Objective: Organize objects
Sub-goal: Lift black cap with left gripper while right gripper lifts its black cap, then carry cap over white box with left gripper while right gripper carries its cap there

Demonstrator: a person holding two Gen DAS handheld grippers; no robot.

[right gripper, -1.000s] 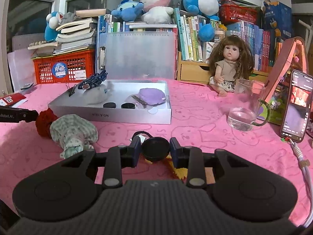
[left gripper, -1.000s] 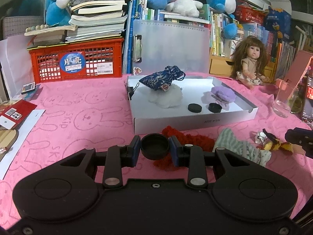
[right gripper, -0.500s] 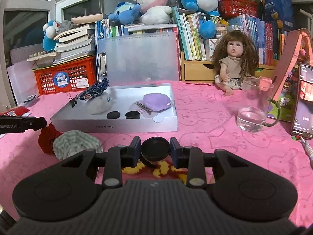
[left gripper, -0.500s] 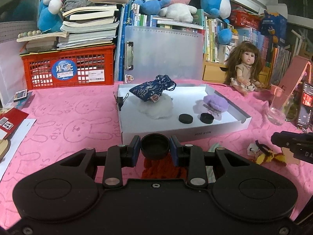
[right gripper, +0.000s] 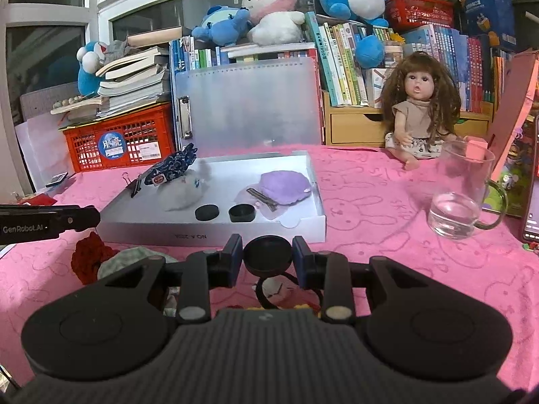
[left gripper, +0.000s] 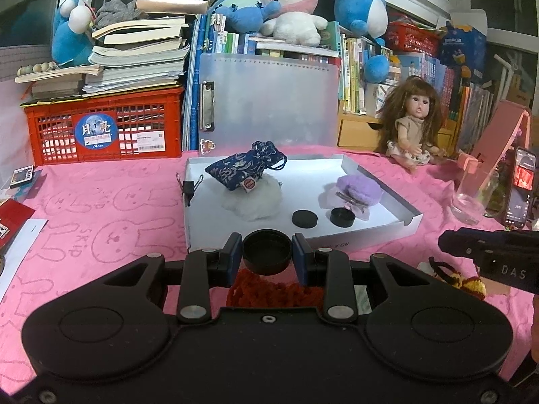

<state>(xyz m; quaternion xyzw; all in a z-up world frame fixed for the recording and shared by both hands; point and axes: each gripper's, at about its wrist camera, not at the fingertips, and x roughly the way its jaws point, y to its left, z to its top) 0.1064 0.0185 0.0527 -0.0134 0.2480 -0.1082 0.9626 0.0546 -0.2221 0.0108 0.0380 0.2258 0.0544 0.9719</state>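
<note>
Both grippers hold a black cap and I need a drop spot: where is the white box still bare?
In the white box, the middle floor between the white fluff and the purple puff is bare, back to the far wall. The near edge is crowded by two black caps and a hair clip. The left corner holds the blue pouch.

Left wrist view: low over the pink tablecloth (left gripper: 101, 208), just before the front wall of the white box (left gripper: 387, 235), facing the back bookshelf. Right wrist view: same height and heading, set further right, close to the box's front-right corner. Both share the white box (right gripper: 215, 232), doll (left gripper: 412, 124), red crate (right gripper: 124, 144), glass mug (right gripper: 461, 195).
</note>
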